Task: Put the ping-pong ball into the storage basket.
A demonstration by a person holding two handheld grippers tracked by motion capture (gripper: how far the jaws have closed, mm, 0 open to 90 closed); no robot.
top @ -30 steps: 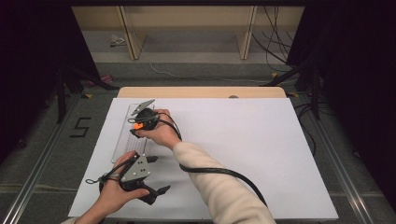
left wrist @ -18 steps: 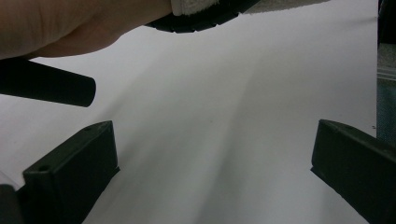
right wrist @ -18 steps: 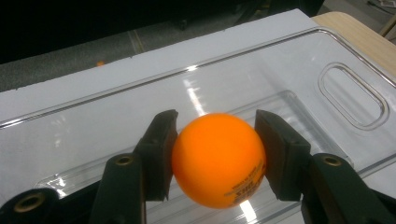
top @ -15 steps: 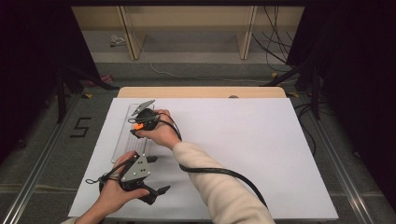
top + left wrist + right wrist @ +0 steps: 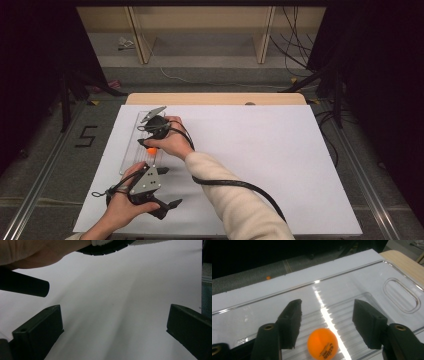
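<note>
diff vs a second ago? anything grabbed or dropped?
The right gripper has just been opening its jaws: the orange ball lies free between them in the clear tray, no pad touching it. Both hands kept their place; the left gripper stays open over the white sheet.

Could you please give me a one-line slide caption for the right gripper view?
Right gripper, fingers just opened, above an orange ball lying free in a clear plastic tray.
</note>
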